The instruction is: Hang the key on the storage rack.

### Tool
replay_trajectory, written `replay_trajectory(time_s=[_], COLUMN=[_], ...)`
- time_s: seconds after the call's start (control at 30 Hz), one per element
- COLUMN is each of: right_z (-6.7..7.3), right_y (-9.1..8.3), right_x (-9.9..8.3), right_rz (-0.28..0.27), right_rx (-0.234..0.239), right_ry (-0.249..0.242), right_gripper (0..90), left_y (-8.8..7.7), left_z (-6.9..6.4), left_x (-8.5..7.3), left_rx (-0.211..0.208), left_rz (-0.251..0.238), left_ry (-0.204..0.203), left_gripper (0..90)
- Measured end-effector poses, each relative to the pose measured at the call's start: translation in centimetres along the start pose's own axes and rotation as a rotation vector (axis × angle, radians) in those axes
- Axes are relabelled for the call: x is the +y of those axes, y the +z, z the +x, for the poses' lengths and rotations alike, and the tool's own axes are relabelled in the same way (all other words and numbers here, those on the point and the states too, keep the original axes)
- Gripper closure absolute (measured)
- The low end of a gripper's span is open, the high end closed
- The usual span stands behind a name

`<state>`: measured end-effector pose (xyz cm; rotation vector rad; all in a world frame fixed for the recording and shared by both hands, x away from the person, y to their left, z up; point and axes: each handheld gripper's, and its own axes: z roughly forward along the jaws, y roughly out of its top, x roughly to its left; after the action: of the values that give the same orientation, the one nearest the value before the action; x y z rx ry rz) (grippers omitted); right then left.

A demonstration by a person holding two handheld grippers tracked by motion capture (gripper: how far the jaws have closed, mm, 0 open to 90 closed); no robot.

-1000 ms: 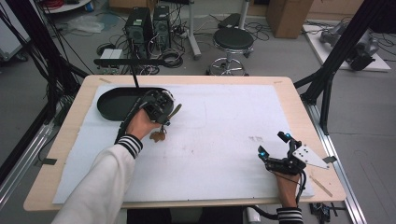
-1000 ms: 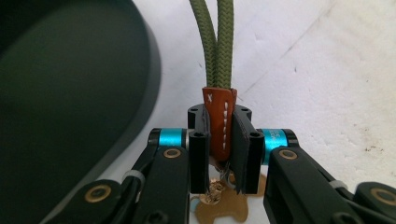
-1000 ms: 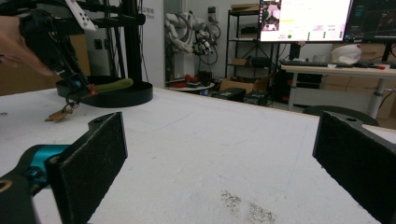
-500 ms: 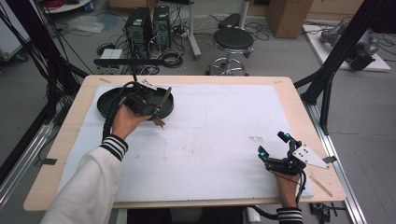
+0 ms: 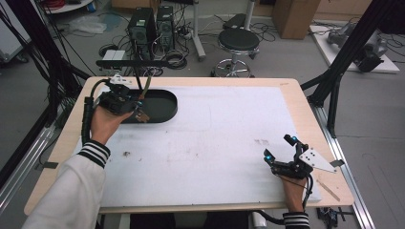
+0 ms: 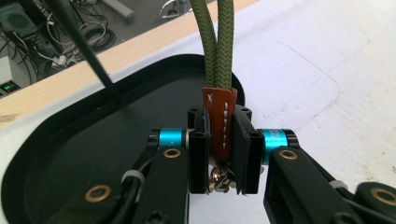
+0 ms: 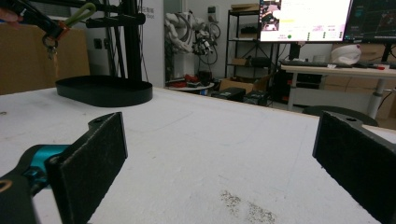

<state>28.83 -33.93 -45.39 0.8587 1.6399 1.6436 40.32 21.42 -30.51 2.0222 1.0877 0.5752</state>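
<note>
My left gripper (image 5: 137, 106) (image 6: 222, 140) is shut on a key strap (image 6: 219, 120): a brown stitched leather tab with a doubled olive-green cord (image 6: 215, 42) rising out of it and a metal ring below. It hangs over the left half of a black oval tray (image 5: 165, 109) (image 6: 88, 140) at the table's far left. In the right gripper view the strap (image 7: 77, 13) shows far off above the tray (image 7: 105, 91). My right gripper (image 5: 279, 149) (image 7: 219, 149) rests open near the front right edge, with nothing between its pads (image 7: 93, 158).
A black stand with a horizontal bar (image 5: 131, 63) and a thin upright rod (image 6: 88, 51) rises just behind the tray. White paper (image 5: 219, 138) covers the wooden table. A stool (image 5: 238, 43), computer towers and cables stand on the floor beyond the far edge.
My left hand has carried the strap left and away from me, rising, from the tray's right end to over its left half. The right gripper has stayed still.
</note>
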Motion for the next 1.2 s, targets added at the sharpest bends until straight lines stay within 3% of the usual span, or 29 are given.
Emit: replay_trajectory(time_s=[0.3,0.6,0.67,1.2], right_z=[0.0,0.0,0.0,0.0], right_y=[0.0,0.0,0.0,0.0], right_x=[0.0,0.0,0.0,0.0], right_rz=[-0.001,-0.001,-0.001,-0.005], right_rx=[0.0,0.001,0.0,-0.001], right_ry=[0.002,0.002,0.001,0.004], right_gripper=[2.0,1.9,2.0,2.0], left_y=[-2.2,-3.2,-3.3,-2.4], left_z=[2.0,4.0,4.2,6.8], left_x=[-0.1,0.5,0.8,2.6], left_rx=[0.059,0.143,0.172,0.23], left_rz=[-0.074,-0.08,-0.084,-0.094], left_ry=[-0.038,-0.051,-0.044,-0.065], left_gripper=[78.2,78.2,78.2,78.2])
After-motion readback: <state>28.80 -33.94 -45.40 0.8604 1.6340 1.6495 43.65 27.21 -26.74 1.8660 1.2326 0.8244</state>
